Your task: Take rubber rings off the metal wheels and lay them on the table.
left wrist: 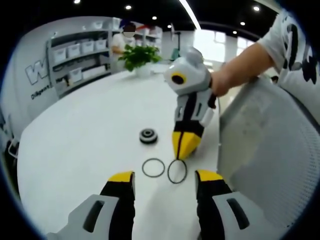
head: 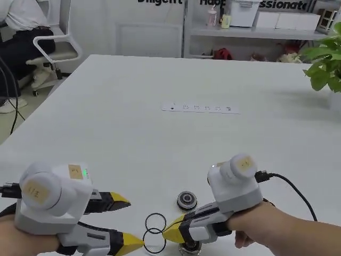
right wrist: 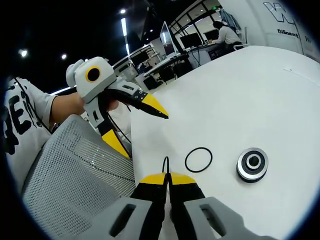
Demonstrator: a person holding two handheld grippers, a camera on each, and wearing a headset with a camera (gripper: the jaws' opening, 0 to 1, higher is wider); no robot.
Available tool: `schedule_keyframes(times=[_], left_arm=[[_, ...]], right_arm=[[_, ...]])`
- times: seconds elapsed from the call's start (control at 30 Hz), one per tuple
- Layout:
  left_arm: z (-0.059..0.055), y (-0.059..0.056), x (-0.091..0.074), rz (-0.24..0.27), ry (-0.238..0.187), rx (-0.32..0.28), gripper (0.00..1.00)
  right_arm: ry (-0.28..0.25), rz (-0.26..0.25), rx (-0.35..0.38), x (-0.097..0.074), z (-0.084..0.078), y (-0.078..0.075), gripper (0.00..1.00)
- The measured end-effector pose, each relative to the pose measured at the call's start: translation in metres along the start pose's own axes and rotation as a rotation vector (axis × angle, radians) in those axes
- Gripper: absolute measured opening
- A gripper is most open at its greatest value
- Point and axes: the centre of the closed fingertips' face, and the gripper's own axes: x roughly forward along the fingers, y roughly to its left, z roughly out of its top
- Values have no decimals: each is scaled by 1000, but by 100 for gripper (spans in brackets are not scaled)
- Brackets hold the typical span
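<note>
My right gripper (right wrist: 167,176) has its two yellow-tipped fingers pressed together on the edge of a thin black rubber ring (right wrist: 165,163). In the right gripper view that ring shows edge-on as a thin dark line rising from the tips. In the left gripper view the same ring (left wrist: 176,171) hangs as an oval from the right gripper's tips (left wrist: 183,147), and I cannot tell whether its far edge touches the table. My left gripper (left wrist: 165,177) holds nothing. Its two yellow-tipped fingers stand wide apart and point at the rings from just short of them.

I count two rings. The second black rubber ring (left wrist: 153,167) lies flat on the white table (head: 160,80), just beside the pinched one. In the head view the two (head: 155,220) (head: 154,241) seem to meet at their rims, between the left gripper (head: 130,221) and the right gripper (head: 169,230).

I count one round metal wheel (right wrist: 252,164). It lies flat on the table, with a silver rim, a dark band and a silver hub. It sits near the loose ring (right wrist: 198,159), apart from it and on the side away from the left gripper (right wrist: 142,132). In the head view the wheel (head: 186,200) sits just beyond the right gripper's fingers.

Further out, one white power strip (head: 200,108) lies at mid-table. One green leafy plant (head: 325,58) stands at the table's right edge. A grey mesh chair back (right wrist: 70,170) is close behind the grippers.
</note>
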Motion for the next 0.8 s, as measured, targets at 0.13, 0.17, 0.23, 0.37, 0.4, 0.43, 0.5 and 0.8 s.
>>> schedule_keyframes(times=[0.13,0.17,0.23,0.37,0.4,0.43,0.5,0.8], left_arm=[[-1,0,0,1,3,2,49],[-1,0,-1,2,4,2,49],[-2,0,-1,2,5,3,49],[-2,1,-1,5,5,1,49],[-2,2,-1,5,5,1,49],[-2,2,-1,5,6,1,49],[-2,2,0,4,8,2,49],[-4,4,2,2,11,1,49]], right_arm=[[13,7,-8,2,-3,2,0],[16,9,-9,3,-3,3,0],[25,10,-16,4,-5,4,0],[42,1,-43,5,-9,3,0],[46,-3,-53,5,-9,2,0],[50,-6,-64,5,-10,2,0],[56,-14,-77,6,-10,0,0],[70,-33,-103,6,-13,-3,3]])
